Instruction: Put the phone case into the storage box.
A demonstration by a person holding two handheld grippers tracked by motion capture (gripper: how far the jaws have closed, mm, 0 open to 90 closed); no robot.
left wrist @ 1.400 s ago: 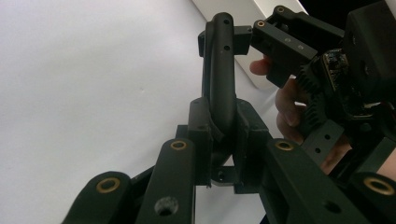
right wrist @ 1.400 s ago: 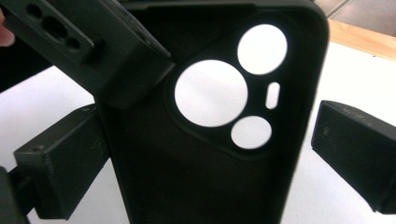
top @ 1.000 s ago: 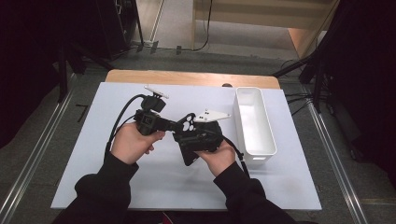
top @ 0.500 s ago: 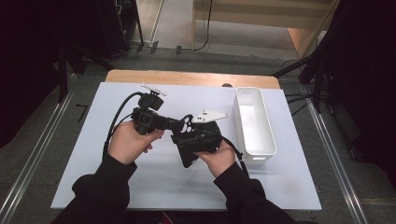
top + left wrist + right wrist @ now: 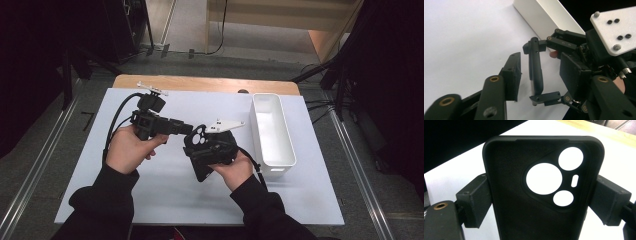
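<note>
One soft black phone case (image 5: 541,192) is held up in the air over the middle of the white table top (image 5: 165,200). It is a thin rubbery shell with rounded corners. Its hollow inside faces the right gripper view, and at about 1 o'clock on it there are three round holes and one little slot for a camera, with the white table showing through them. The right gripper (image 5: 207,147) squeezes the case by its two long sides, one black pad (image 5: 475,200) at 9 o'clock and the other at 3 o'clock. The left gripper (image 5: 185,130) points across from 9 o'clock toward the case. In the left gripper view its claw (image 5: 539,72) is wide apart, with the thin edge of the case standing between its two jaws and a small gap showing beside the near pad (image 5: 511,75). There are two grippers, two hands, one case and one long white plastic bin (image 5: 272,132). The bin lies at 3 o'clock from the case, near the table's right edge, close to the right hand (image 5: 232,170). The table has lots of bare white room at 6 o'clock and at 9 o'clock. A strip of wood (image 5: 200,83) runs along the far edge at 12 o'clock.
</note>
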